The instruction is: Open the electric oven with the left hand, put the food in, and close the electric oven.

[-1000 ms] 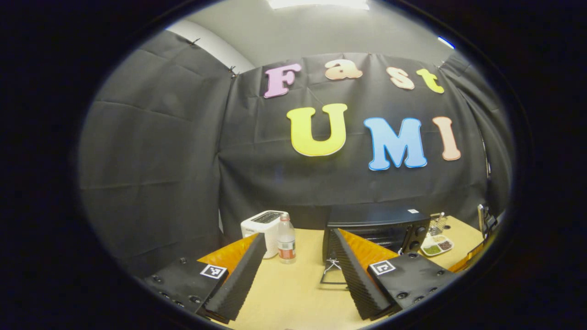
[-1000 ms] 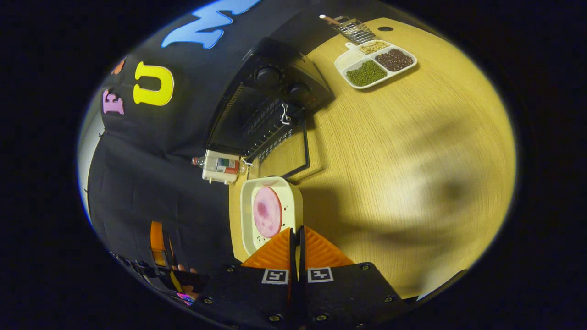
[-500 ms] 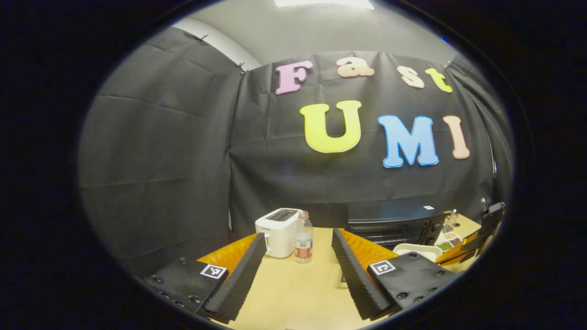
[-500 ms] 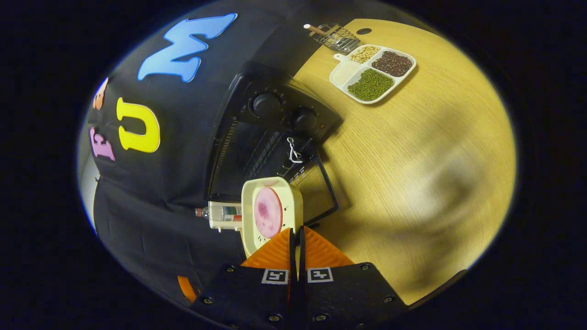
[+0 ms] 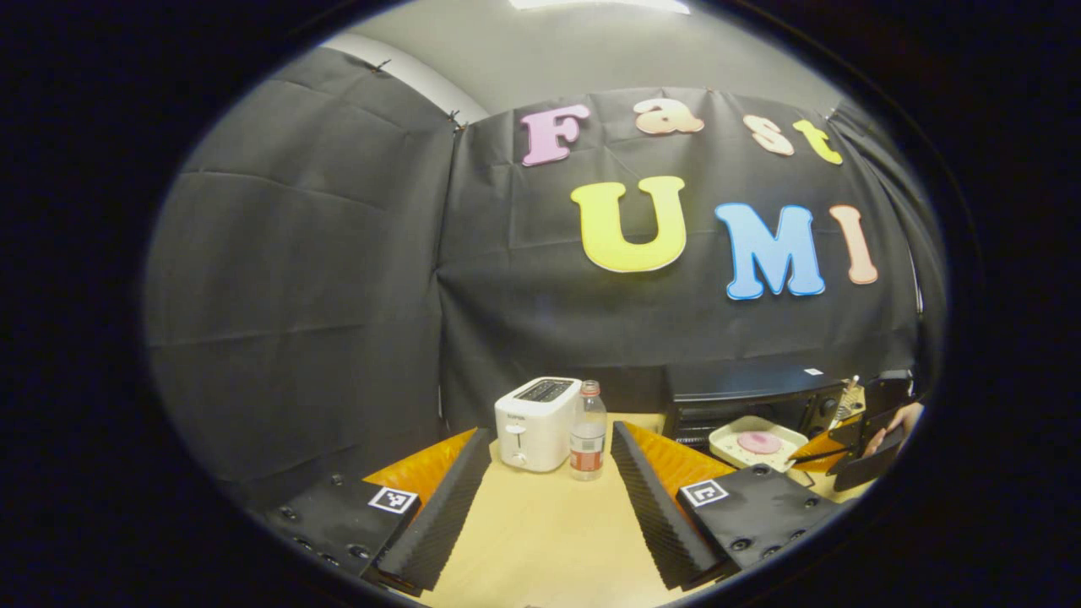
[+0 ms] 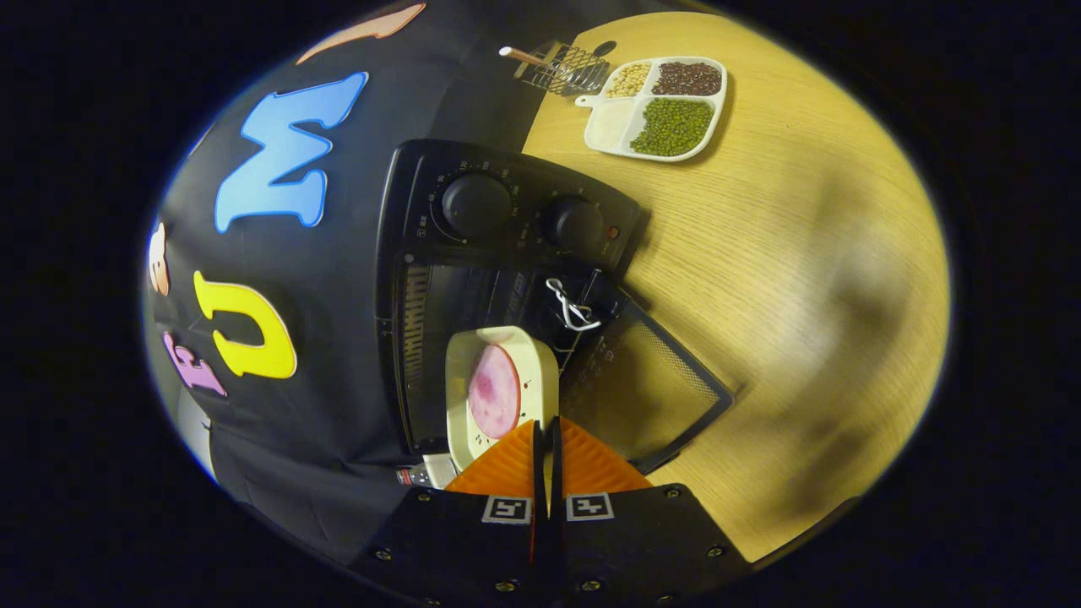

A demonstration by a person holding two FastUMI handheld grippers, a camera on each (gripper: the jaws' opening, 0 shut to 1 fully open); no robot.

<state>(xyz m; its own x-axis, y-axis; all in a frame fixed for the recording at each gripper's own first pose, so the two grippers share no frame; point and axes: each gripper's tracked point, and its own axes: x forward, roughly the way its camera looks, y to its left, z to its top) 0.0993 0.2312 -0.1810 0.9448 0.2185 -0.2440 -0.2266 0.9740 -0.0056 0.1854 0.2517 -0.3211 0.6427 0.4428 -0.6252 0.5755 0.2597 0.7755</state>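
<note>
Your right tongs are clamped on the rim of the cream dish, both orange fingers pressed together on its near edge, and the dish carries a round pink slice of food. In the right gripper view the dish hangs just in front of the mouth of the black electric oven, whose door lies folded down toward you onto the wooden surface (a small metal clip sits at the door's upper corner). Past the oven's two knobs, a divided tray of beans rests on the surface, with a wire rack just beside it. Your left tongs stand wide apart with nothing between them, held above the surface and well away from the oven. Ahead of them, in the left gripper view, a white toaster and a water bottle stand side by side, and to the right you see the dish at the oven front, held by the right tongs.
</note>
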